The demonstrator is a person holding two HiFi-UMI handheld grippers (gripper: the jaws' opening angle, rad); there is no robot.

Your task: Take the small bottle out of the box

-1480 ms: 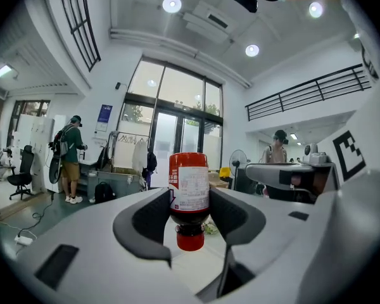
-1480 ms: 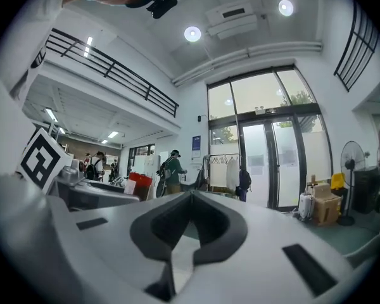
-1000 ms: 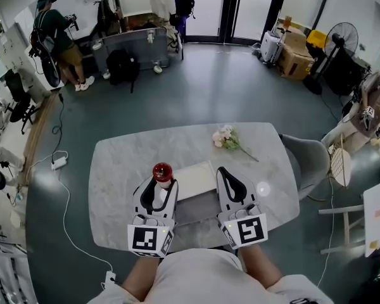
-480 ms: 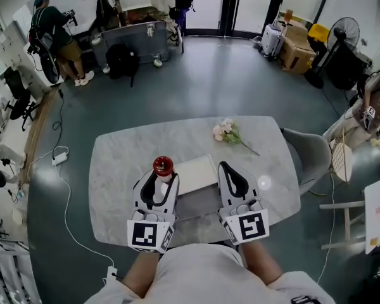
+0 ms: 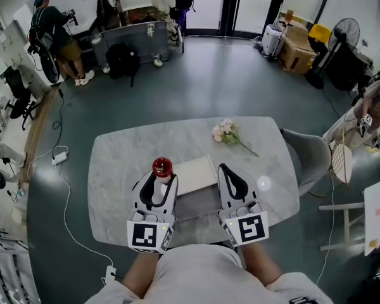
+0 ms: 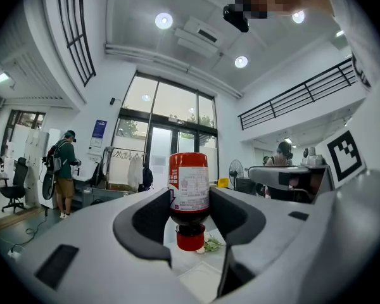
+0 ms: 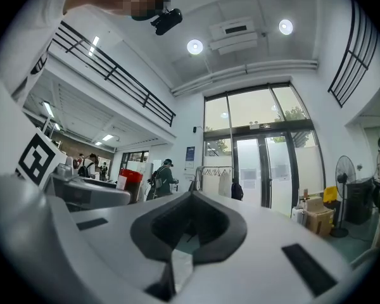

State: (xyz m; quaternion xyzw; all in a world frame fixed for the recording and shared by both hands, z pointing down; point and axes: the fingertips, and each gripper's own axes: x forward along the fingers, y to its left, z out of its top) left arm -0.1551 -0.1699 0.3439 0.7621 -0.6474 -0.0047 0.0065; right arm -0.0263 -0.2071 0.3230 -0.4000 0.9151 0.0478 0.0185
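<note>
While the grey marbled desk (image 5: 114, 170) fills the middle of the head view, a flat white box (image 5: 199, 173) lies on it between the two claws. A person stands by the far wall at upper left.

Left claw (image 5: 161, 181): clenched on the bottle (image 6: 189, 189), one jaw on each side of the labelled body. In the left gripper view the red cap is at the lower end and a red band at the upper end. In the head view the bottle is outside the box, just beside its left edge. Cannot tell whether it is clear of the desk surface.

Right claw (image 5: 228, 171): jaws together, nothing between them. It sits at the box's right edge, well apart from the bottle.

Pink flowers (image 5: 227, 133) with a green stem lie on the desk beyond the box, apart from both claws.
</note>
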